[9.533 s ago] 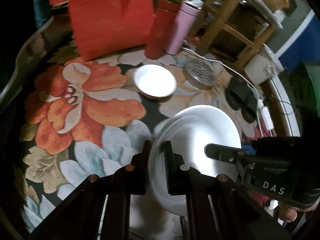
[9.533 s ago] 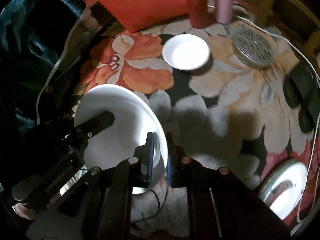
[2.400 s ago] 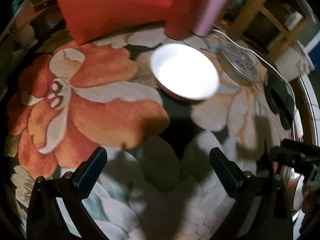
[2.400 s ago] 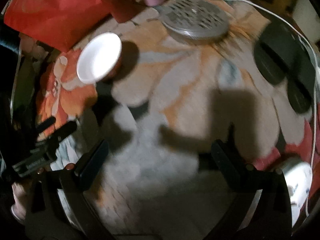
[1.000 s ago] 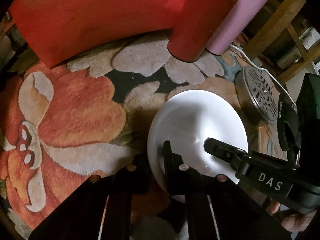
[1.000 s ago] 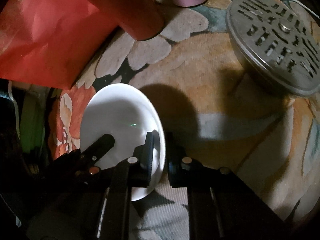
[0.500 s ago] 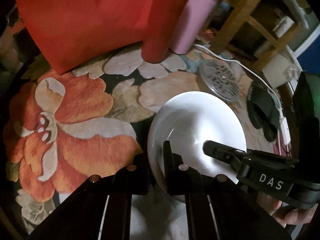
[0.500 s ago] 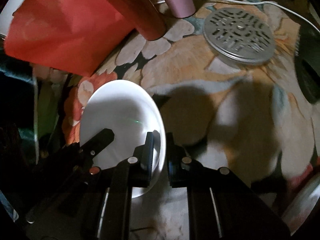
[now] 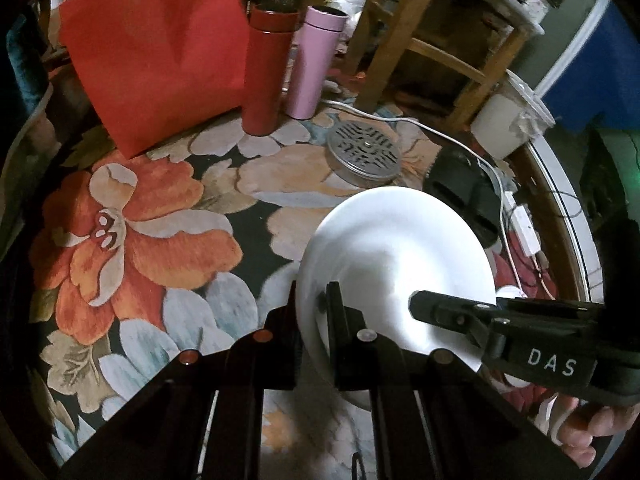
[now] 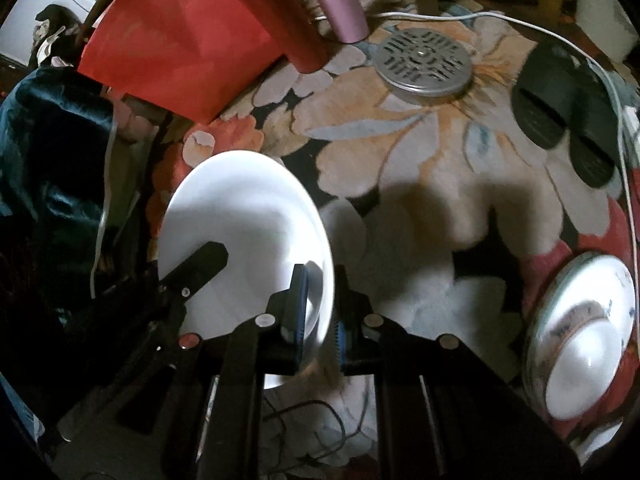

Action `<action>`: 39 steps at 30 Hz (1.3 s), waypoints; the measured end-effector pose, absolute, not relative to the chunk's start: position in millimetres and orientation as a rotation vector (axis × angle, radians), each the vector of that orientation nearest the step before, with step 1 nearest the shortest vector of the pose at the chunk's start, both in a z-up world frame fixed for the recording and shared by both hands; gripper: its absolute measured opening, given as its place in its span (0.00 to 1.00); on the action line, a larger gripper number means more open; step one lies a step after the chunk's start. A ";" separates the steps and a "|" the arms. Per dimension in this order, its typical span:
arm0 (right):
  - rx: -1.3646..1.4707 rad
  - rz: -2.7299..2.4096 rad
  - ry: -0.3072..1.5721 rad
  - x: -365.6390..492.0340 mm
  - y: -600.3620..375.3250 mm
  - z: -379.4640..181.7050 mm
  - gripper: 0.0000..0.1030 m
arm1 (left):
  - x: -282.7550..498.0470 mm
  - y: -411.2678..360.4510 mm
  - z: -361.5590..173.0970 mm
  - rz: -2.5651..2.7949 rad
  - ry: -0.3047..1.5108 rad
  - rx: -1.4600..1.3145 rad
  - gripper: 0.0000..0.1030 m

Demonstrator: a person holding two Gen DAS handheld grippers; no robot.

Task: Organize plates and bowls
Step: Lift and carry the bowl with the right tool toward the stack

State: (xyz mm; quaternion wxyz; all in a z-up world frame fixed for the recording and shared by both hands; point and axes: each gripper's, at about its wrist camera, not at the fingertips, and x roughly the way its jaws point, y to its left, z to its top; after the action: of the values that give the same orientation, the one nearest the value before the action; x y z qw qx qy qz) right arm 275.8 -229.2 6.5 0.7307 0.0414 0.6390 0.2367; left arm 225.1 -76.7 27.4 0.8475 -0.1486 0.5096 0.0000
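Note:
A white bowl (image 9: pixel 396 248) is held in the air above the floral rug between both grippers. My left gripper (image 9: pixel 314 300) is shut on the bowl's left rim. My right gripper (image 10: pixel 320 292) is shut on its right rim, where the bowl (image 10: pixel 240 208) fills the left of the right wrist view. The right gripper also shows in the left wrist view (image 9: pixel 424 306), reaching in from the right. A stack of white plates and bowls with a patterned rim (image 10: pixel 580 336) lies on the rug at the lower right.
On the floral rug (image 9: pixel 152 216) stand a red paper bag (image 9: pixel 156 48), a red tumbler (image 9: pixel 268 72) and a pink tumbler (image 9: pixel 312 60). A perforated metal lid (image 9: pixel 364 156), black slippers (image 10: pixel 564 116), a white cable (image 9: pixel 400 120) and a wooden stool (image 9: pixel 432 36) lie further right.
Both grippers, shut on the small white bowl, have lifted it off the rug and carried it back and to the right, away from the tumblers.

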 end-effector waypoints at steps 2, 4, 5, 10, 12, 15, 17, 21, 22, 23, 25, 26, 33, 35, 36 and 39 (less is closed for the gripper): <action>0.105 0.506 1.406 269.9 -238.7 6.6 0.12 | 220.2 -85.1 26.9 -0.021 1.078 -0.308 0.08; 0.122 0.497 1.405 265.5 -246.7 4.6 0.12 | 216.8 -91.1 25.8 -0.036 1.079 -0.300 0.08; 0.129 0.493 1.402 263.1 -250.6 2.9 0.12 | 214.9 -95.7 24.3 -0.043 1.084 -0.289 0.08; 0.138 0.470 1.416 256.0 -261.8 -5.7 0.12 | 213.3 -104.9 11.1 -0.059 1.109 -0.292 0.08; 0.150 0.461 1.421 255.2 -266.3 -10.4 0.12 | 214.4 -108.2 6.0 -0.064 1.117 -0.293 0.08; 0.157 0.450 1.426 254.0 -272.1 -16.1 0.12 | 215.5 -114.0 0.2 -0.073 1.124 -0.289 0.08; 0.152 0.443 1.427 253.0 -275.3 -18.4 0.12 | 216.5 -118.6 -2.9 -0.080 1.127 -0.289 0.08; 0.158 0.427 1.435 253.1 -284.6 -22.0 0.12 | 217.6 -126.7 -7.6 -0.096 1.133 -0.290 0.08; 0.160 0.424 1.435 253.3 -287.4 -22.3 0.12 | 218.1 -128.4 -8.1 -0.100 1.134 -0.290 0.08; 0.163 0.422 1.435 253.3 -289.3 -22.4 0.12 | 218.5 -131.4 -8.5 -0.104 1.133 -0.287 0.08; 0.171 0.416 1.435 253.5 -294.5 -22.5 0.12 | 219.4 -134.5 -8.7 -0.111 1.133 -0.286 0.08; 0.173 0.414 1.434 253.5 -296.7 -22.1 0.12 | 220.2 -137.1 -8.9 -0.115 1.132 -0.287 0.08; 0.169 0.393 1.421 255.3 -313.0 -16.4 0.13 | 225.3 -154.1 -5.7 -0.148 1.126 -0.282 0.08; 0.172 0.385 1.420 255.7 -318.4 -16.0 0.13 | 227.6 -160.1 -6.0 -0.158 1.126 -0.279 0.08; 0.175 0.381 1.421 255.9 -321.6 -16.2 0.13 | 228.5 -162.4 -6.3 -0.162 1.127 -0.278 0.08; 0.180 0.369 1.423 255.7 -329.6 -17.0 0.13 | 231.6 -170.9 -6.9 -0.175 1.128 -0.275 0.08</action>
State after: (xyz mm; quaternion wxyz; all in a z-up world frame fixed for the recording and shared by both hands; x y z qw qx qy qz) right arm 255.7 -329.6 -17.0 0.7380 0.0819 0.6483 0.1681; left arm 231.6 -170.9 -6.9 0.8325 -0.1300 0.5323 -0.0825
